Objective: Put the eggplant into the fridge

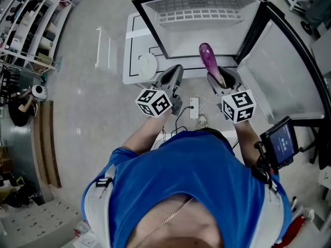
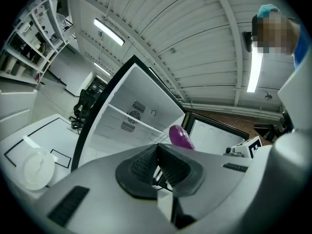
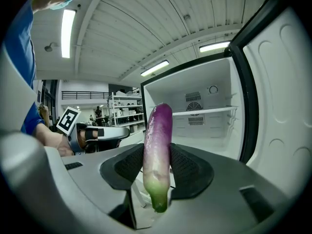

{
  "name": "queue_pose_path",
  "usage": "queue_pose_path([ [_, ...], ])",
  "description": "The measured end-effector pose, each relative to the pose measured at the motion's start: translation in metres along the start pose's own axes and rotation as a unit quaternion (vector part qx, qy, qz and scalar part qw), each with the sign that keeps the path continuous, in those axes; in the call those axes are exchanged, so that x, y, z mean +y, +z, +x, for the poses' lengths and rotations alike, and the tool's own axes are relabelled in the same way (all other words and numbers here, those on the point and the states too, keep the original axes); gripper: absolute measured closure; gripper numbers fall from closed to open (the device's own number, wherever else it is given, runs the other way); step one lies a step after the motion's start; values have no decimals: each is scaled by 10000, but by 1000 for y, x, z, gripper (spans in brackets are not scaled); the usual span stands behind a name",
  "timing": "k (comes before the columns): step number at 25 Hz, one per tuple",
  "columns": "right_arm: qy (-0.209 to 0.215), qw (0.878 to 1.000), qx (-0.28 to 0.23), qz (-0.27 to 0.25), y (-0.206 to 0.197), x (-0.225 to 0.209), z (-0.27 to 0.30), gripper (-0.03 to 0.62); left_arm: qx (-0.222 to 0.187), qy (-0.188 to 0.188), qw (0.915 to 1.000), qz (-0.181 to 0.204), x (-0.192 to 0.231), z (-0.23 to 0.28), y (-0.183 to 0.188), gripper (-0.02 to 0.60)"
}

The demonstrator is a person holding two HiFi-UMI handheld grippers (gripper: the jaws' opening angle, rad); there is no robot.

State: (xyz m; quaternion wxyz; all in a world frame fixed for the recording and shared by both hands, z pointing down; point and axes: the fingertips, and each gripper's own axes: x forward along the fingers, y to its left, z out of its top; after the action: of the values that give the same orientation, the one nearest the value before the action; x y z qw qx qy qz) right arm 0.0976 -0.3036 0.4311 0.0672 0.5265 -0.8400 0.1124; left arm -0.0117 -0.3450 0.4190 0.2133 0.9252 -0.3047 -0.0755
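Two hand-held grippers in view, both held in front of the open fridge [image 1: 199,14].

Right hand-held gripper [image 3: 157,165]: jaws clamped on the eggplant [image 3: 157,145]. The ribbed pads [image 3: 187,169] press on its lower half from both sides. The purple end sticks out well past the jaw tips, and the pale green stem end hangs back toward the gripper body. From the head view the purple end points at the lower edge of the fridge opening. The eggplant is not yet inside the compartment.

Left hand-held gripper [image 2: 158,167]: jaws closed pad to pad with nothing between them. It sits just beside the right one, to its left, at about the same height.

Fridge: door [image 1: 279,81] swung fully open to the right. Interior is white, with one shelf [image 3: 207,112] across the back and round vents on the rear wall above and below it. I see nothing stored on the shelf.

Left of the fridge is a white desk [image 1: 133,45] with black outlined rectangles. A round white disc [image 1: 147,65] lies on it.

A small screen [image 1: 282,141] is mounted near my right forearm.
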Motion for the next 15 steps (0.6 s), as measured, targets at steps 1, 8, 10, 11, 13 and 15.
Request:
queue_pose_path([
  [1, 32, 10000, -14, -2, 3, -7, 4, 422, -16, 20, 10000, 6, 2, 7, 2, 573],
  [8, 320, 9994, -35, -162, 19, -45, 38, 422, -242, 240, 9994, 19, 22, 50, 17, 573],
  [10, 361, 9989, -28, -298, 25, -50, 47, 421, -323, 286, 9991, 39, 29, 56, 24, 573],
  [11, 366, 9986, -17, -373, 29, -51, 49, 422, -353, 300, 9989, 42, 30, 57, 27, 572],
  [13, 358, 9980, 7, -517, 37, -52, 52, 422, -397, 290, 9988, 58, 29, 58, 33, 572],
  [15, 335, 9974, 16, -630, 46, -54, 58, 421, -428, 253, 9987, 86, 30, 60, 40, 573],
])
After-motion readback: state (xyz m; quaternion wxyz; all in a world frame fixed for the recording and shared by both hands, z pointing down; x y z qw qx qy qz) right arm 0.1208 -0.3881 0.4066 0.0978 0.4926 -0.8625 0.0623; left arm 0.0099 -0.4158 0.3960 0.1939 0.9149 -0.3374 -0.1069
